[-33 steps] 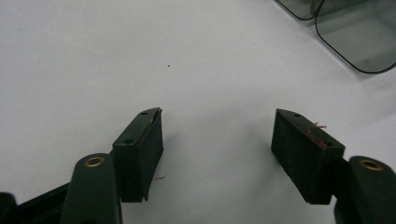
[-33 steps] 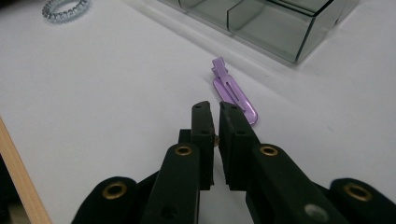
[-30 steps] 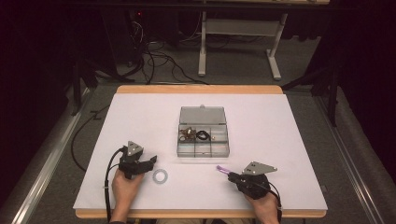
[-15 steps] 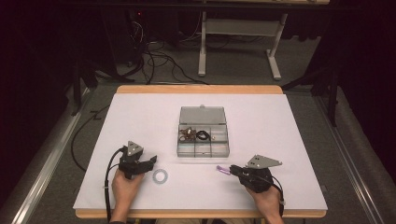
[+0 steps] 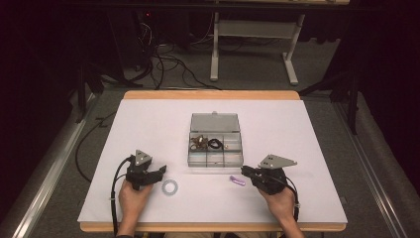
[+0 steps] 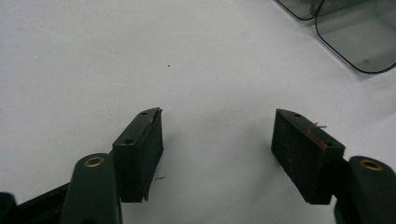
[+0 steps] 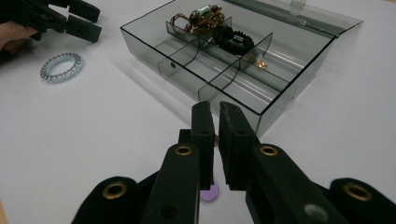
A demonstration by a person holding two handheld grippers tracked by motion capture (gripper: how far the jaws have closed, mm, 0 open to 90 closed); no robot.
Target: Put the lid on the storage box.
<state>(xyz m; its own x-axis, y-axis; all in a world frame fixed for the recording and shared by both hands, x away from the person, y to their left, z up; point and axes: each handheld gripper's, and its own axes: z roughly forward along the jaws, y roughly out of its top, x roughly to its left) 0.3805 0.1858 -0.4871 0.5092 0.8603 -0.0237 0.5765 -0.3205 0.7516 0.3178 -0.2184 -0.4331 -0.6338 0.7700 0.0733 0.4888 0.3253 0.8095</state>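
purple piece (image 5: 237,180) gripped in right claw (image 5: 246,172), left claw (image 5: 159,173) spread wide, coil ring (image 5: 170,186) just beside it

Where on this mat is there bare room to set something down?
Free: the white mat right of the compartment box, and left of it, above the left gripper. Crowded: the front strip, where the coil ring, purple item and right gripper sit.
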